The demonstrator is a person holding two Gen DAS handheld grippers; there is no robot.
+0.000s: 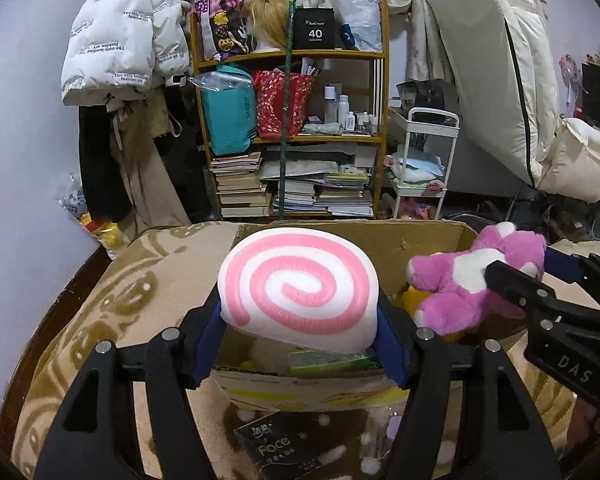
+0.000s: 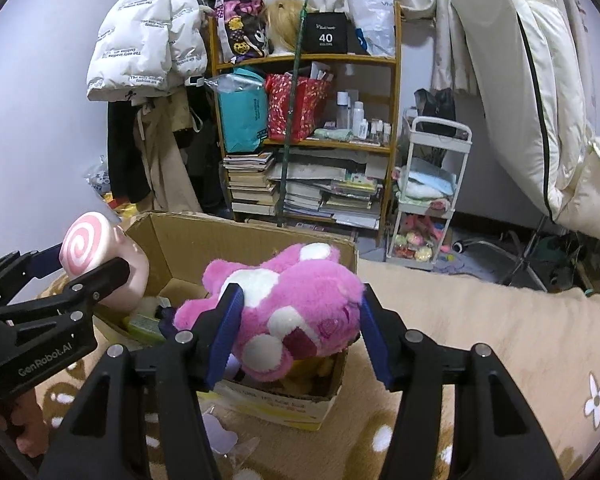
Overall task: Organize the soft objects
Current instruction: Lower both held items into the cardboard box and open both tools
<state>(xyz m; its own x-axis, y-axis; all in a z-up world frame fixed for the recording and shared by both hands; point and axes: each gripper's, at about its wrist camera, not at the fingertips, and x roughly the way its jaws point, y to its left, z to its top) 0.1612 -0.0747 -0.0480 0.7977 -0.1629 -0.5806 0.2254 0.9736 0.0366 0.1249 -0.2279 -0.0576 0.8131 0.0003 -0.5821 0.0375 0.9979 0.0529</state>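
Observation:
A white cushion with a pink spiral hangs over the left part of an open cardboard box. My left gripper is shut on it, its blue pads pressing both sides. A pink and white plush toy lies over the right part of the box, with my right gripper shut on its body. Each view shows the other gripper: the right one on the plush, the left one on the cushion. Yellow and green items lie inside the box.
The box stands on a beige patterned blanket. A black tissue pack lies in front of it. Behind are a crowded wooden shelf, a white trolley, hanging coats and white bedding.

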